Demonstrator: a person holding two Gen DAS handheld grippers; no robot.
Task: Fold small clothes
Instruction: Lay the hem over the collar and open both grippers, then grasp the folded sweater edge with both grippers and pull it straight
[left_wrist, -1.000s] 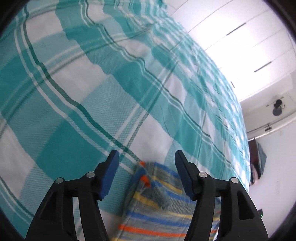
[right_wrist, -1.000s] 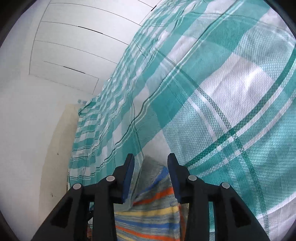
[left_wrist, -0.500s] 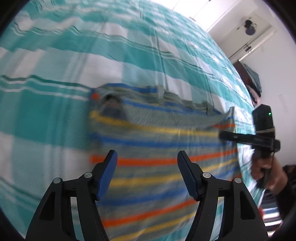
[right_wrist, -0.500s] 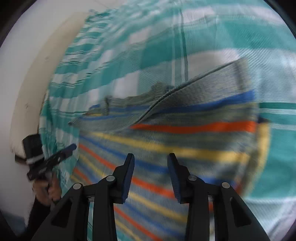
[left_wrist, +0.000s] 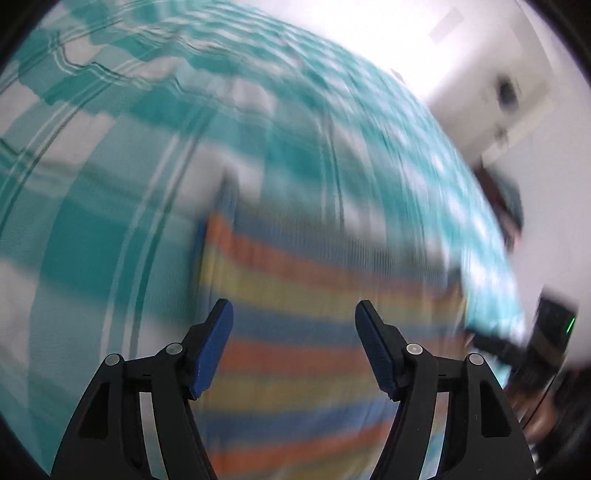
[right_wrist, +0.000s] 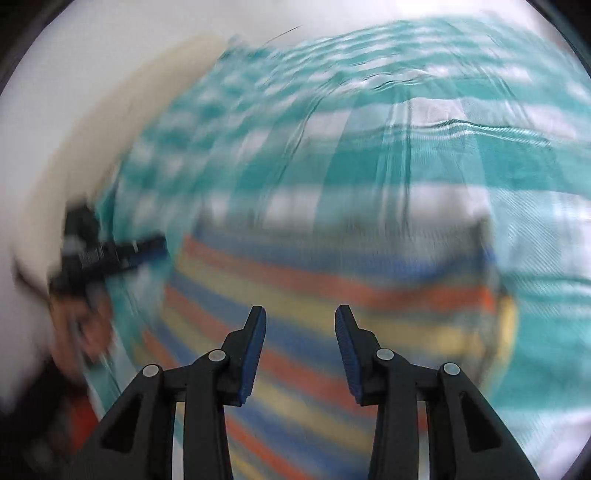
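While both hand-held grippers (left (left_wrist: 293, 345), right (right_wrist: 300, 349)) gape empty, striped knit garment (left_wrist: 314, 295) lies flat.

- No words, numbers, labels or signs can be read in either picture; both are too blurry.
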